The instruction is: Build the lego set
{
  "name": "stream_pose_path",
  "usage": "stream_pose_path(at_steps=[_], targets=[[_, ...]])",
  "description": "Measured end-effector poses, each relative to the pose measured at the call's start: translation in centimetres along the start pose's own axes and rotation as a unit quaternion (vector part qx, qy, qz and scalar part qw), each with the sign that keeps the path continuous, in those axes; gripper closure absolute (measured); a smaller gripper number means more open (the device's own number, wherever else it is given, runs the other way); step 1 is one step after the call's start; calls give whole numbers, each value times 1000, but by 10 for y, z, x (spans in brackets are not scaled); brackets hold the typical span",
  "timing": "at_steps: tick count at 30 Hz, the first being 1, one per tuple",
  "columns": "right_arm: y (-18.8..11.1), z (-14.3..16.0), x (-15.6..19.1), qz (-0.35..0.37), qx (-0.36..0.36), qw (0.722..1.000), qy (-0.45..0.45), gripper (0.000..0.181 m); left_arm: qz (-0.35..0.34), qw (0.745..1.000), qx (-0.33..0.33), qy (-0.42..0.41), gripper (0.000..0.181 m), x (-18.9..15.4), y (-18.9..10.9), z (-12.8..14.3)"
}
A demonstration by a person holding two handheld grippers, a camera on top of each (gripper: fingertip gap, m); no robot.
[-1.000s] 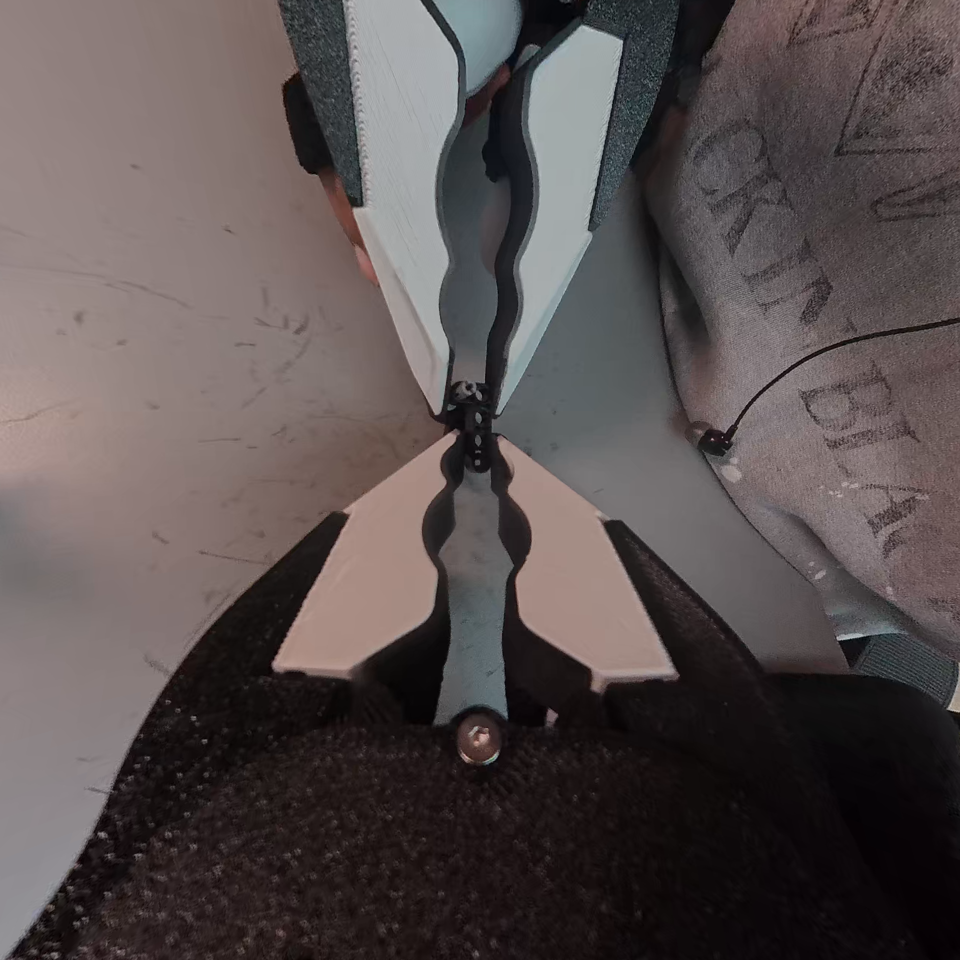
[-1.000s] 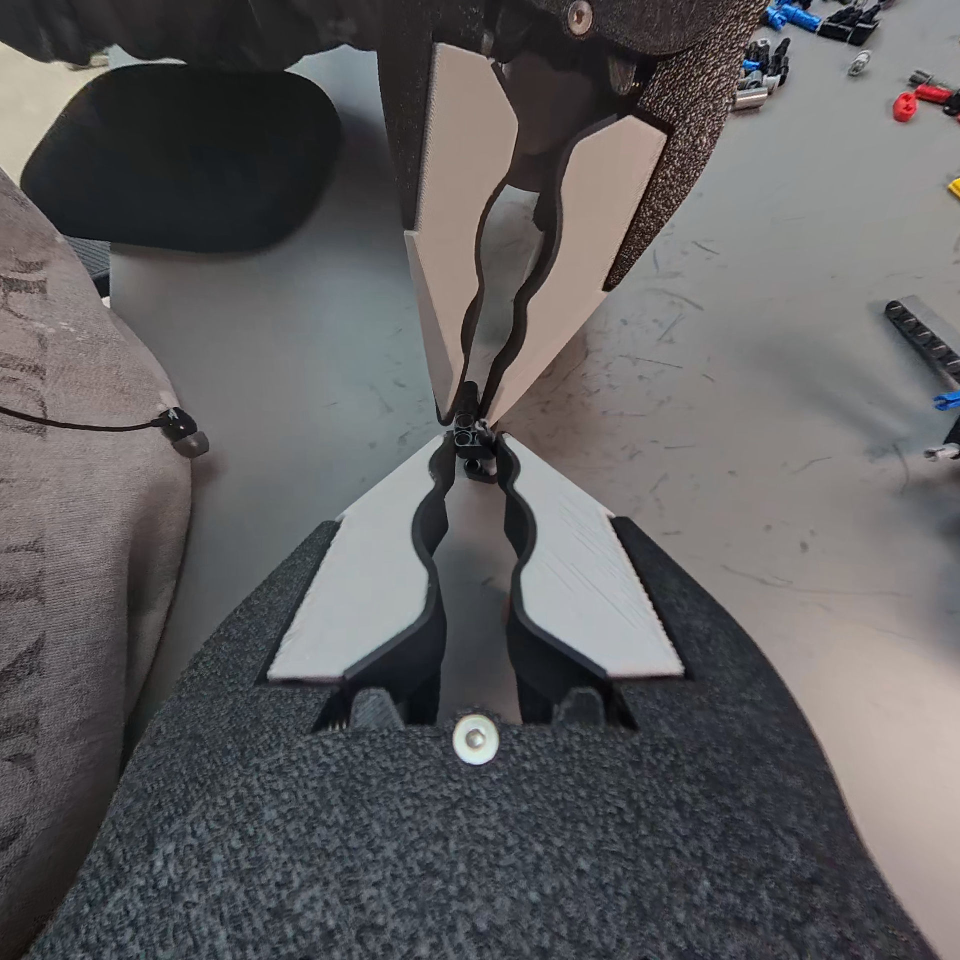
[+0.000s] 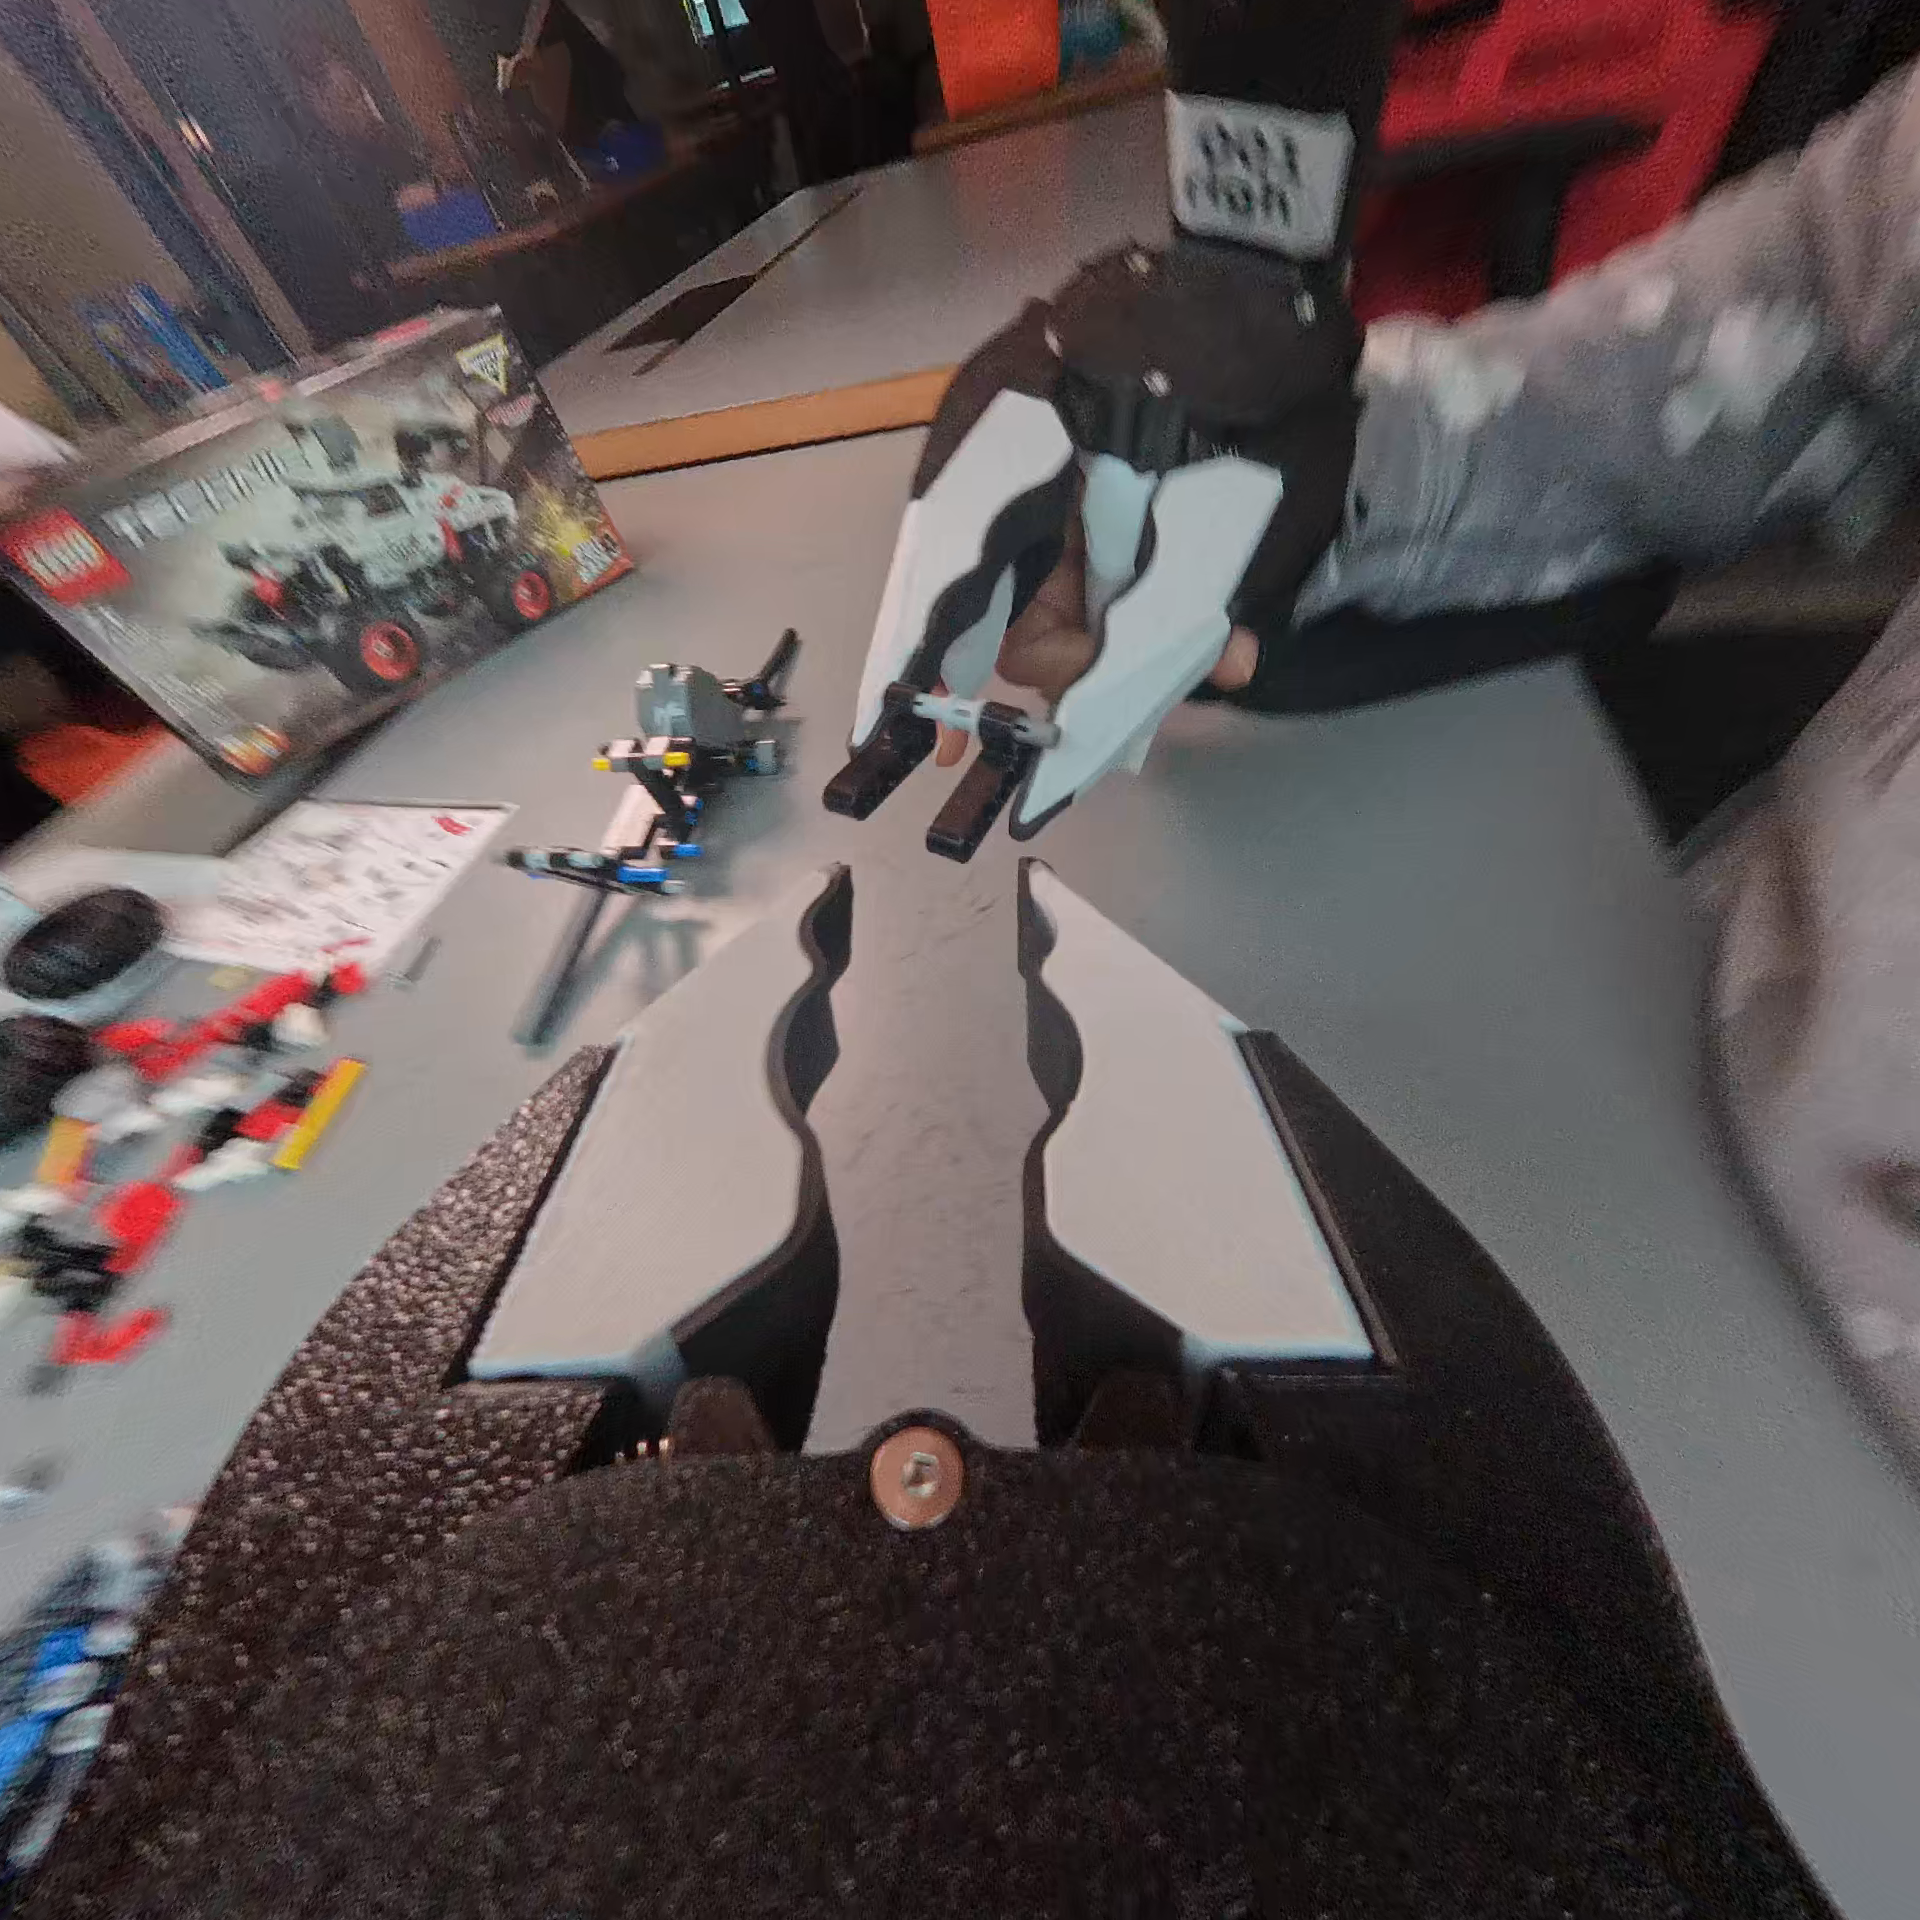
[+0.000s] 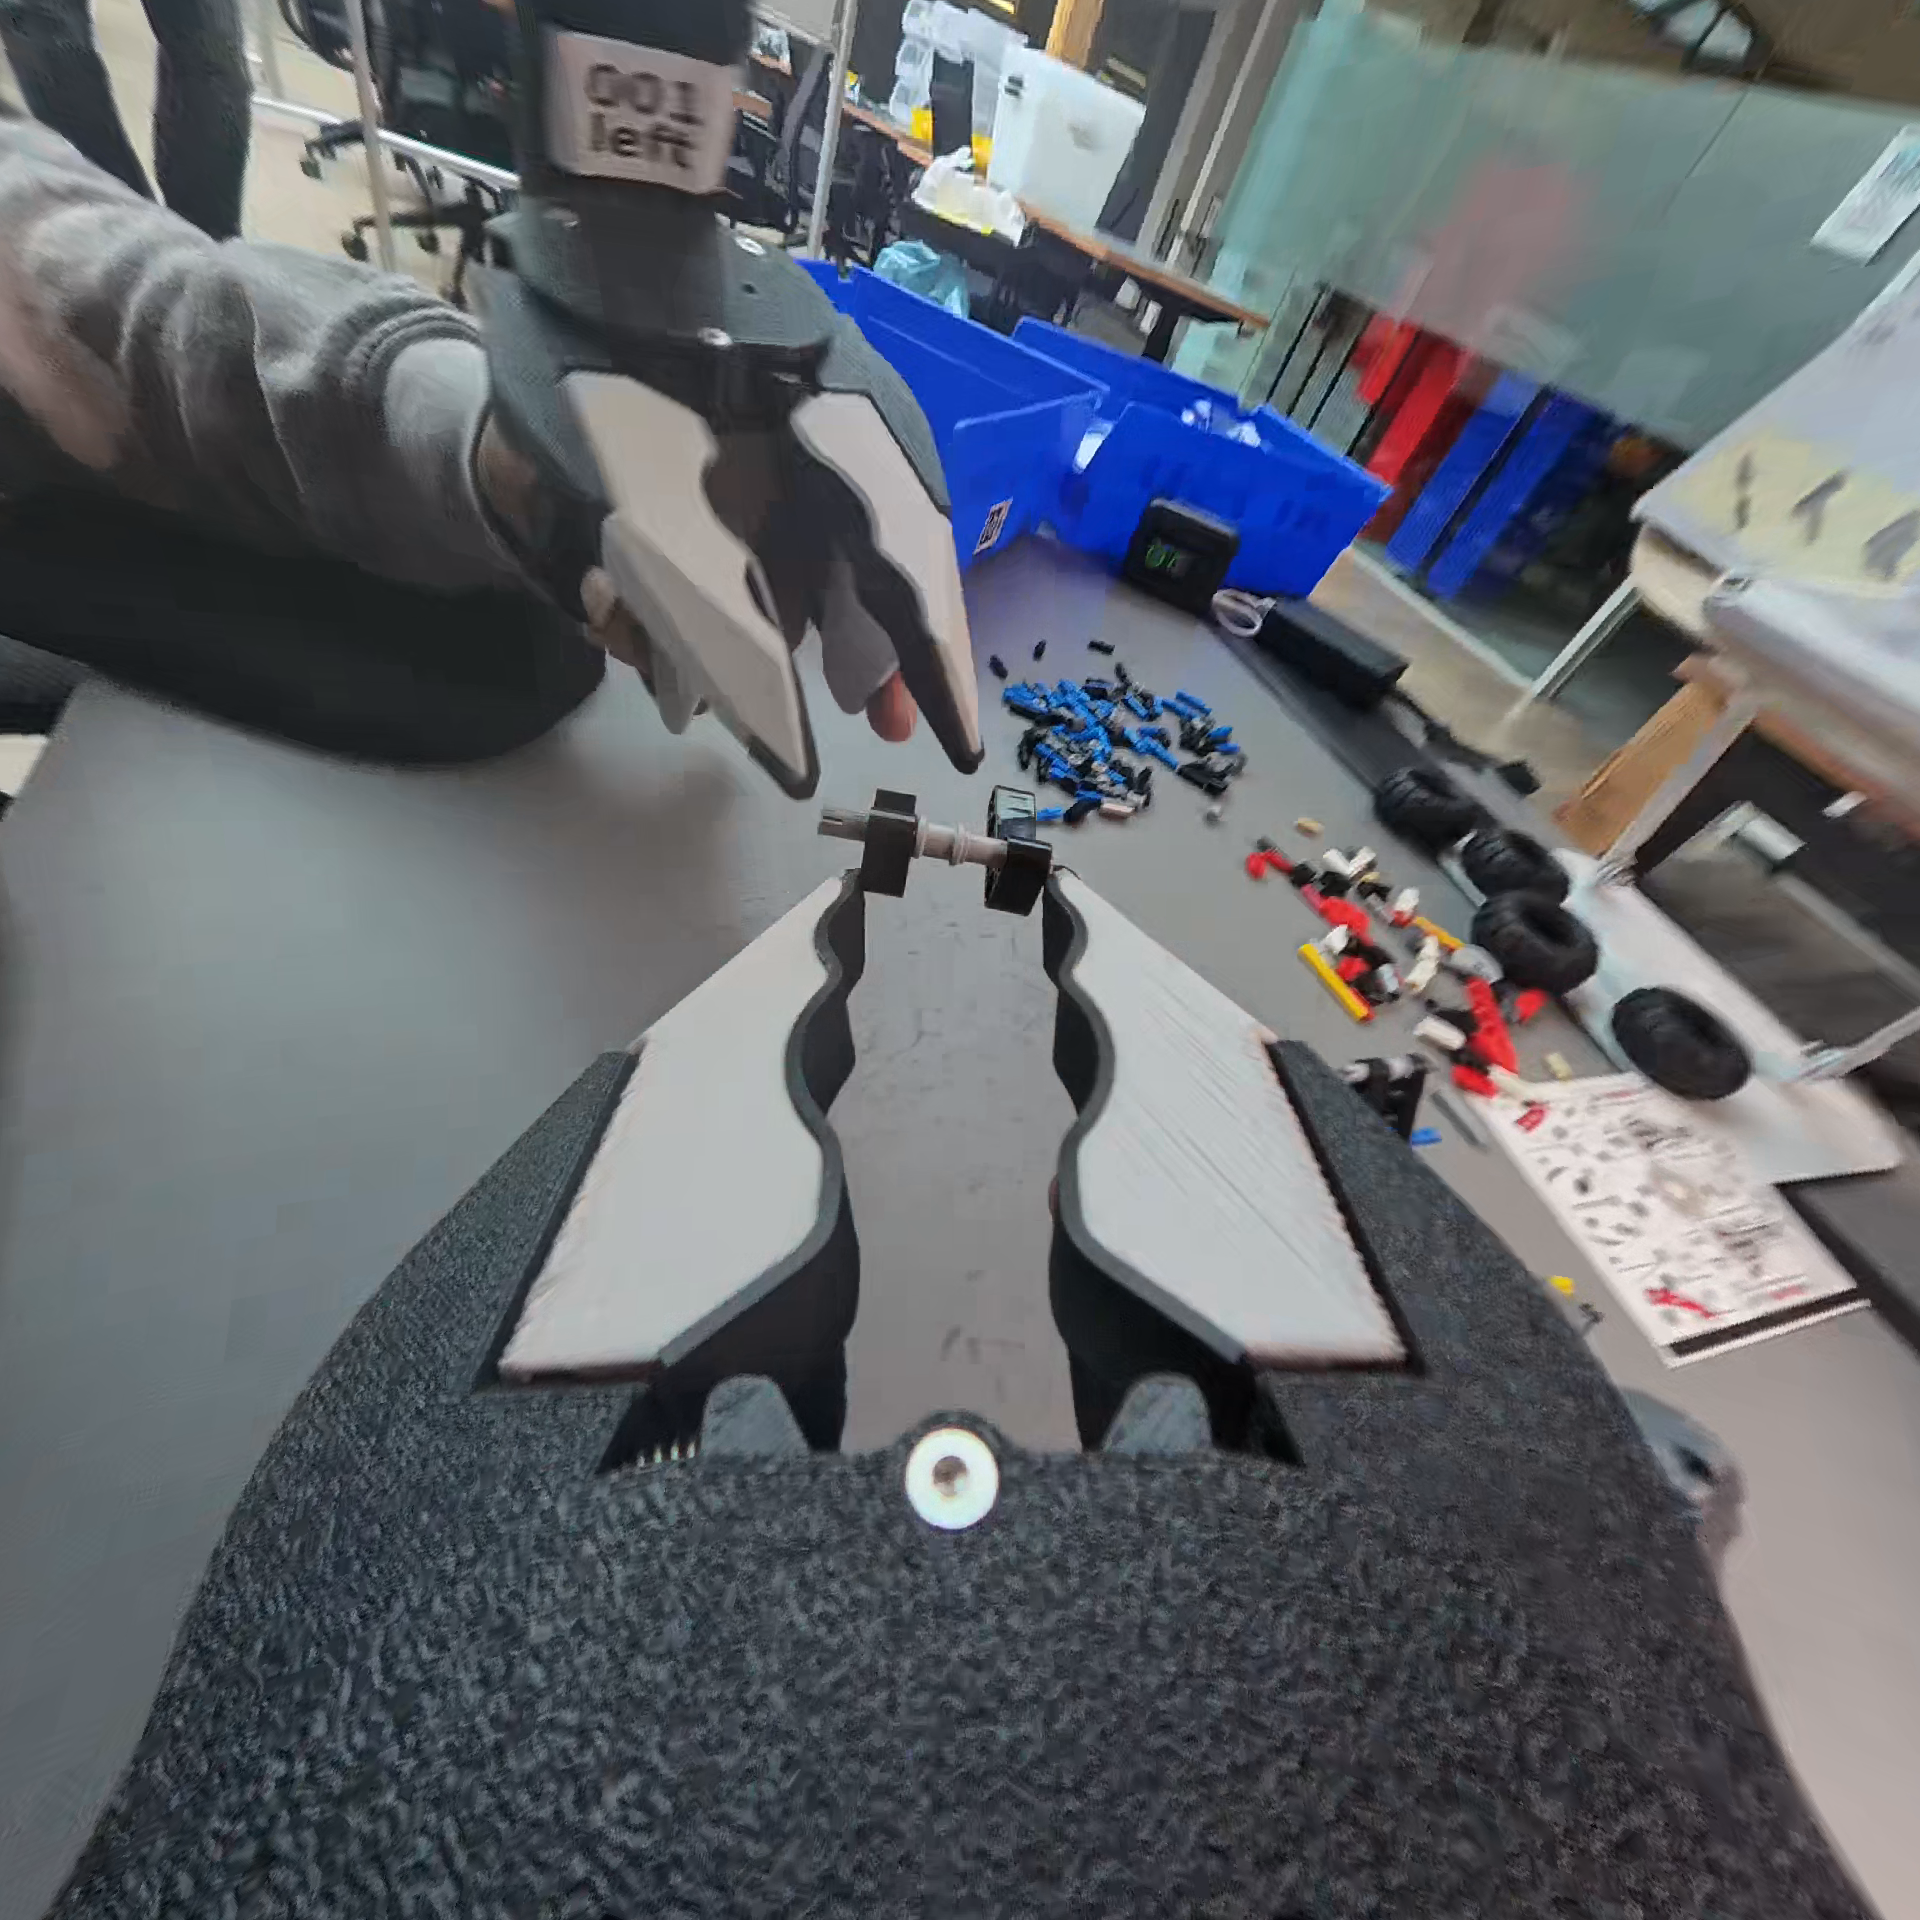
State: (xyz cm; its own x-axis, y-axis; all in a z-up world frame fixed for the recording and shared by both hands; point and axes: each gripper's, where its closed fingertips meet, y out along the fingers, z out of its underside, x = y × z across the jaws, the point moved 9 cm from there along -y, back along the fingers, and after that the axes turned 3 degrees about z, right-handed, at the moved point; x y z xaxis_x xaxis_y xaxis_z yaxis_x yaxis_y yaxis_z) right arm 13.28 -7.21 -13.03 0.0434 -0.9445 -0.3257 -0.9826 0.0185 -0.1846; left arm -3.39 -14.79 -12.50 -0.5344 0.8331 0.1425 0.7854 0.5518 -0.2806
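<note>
My right gripper (image 4: 948, 883) is shut on a small lego assembly (image 4: 951, 844): a grey axle with two black beams on it, held end to end between the fingertips above the grey table (image 4: 364, 987). It also shows in the left wrist view (image 3: 951, 732), with the beams hanging down from the right gripper (image 3: 951, 779). My left gripper (image 3: 932, 873) is open and empty, just short of the assembly. In the right wrist view the left gripper (image 4: 883, 769) hovers just behind the axle, jaws apart.
To the left are the lego box (image 3: 312, 540), the instruction booklet (image 3: 343, 883), a part-built grey and black chassis (image 3: 686, 748) and loose red, white and yellow pieces (image 3: 187, 1101). A pile of blue and black pins (image 4: 1122, 727), black tyres (image 4: 1538, 935) and blue bins (image 4: 1195, 468) lie beyond.
Both grippers were tip to tip, pinching a small black piece. They have moved apart and swung up, the left has opened, and the right holds the axle with the black beams.
</note>
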Motion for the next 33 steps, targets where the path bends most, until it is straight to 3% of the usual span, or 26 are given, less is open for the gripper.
stream_pose_path(at_steps=[1,2,4,5,7,10,16,19,22,25,30,33], targets=[[-1,-3,2,14,-11,999,-45,147,30,994,-29,-102,143,9,-3,-1],[-1,-8,4,30,-25,995,-90,147,65,975,-54,-203,140,17,-4,-1],[2,-17,8,58,-50,984,-163,147,150,915,-102,-361,135,27,-1,1],[4,-20,9,72,-56,976,-198,147,187,889,-114,-402,132,27,3,2],[8,-24,12,91,-61,958,-263,147,228,868,-111,-426,134,21,10,4],[13,-20,14,109,-49,933,-339,147,208,886,-88,-404,150,16,19,3],[19,-5,17,112,-14,931,-347,148,134,935,-22,-327,149,16,24,10],[18,-8,9,62,-9,969,-238,148,147,935,-29,-323,151,17,23,10],[9,-12,-5,-70,12,995,-65,149,156,949,-35,-272,164,13,20,7],[-2,-12,-14,-124,-15,992,10,156,142,960,-29,-241,164,12,19,6],[-1,-12,-18,-168,-27,979,110,136,157,963,-49,-216,164,11,17,5],[2,-15,-16,-191,-53,967,161,144,158,967,-39,-197,164,7,21,5]])
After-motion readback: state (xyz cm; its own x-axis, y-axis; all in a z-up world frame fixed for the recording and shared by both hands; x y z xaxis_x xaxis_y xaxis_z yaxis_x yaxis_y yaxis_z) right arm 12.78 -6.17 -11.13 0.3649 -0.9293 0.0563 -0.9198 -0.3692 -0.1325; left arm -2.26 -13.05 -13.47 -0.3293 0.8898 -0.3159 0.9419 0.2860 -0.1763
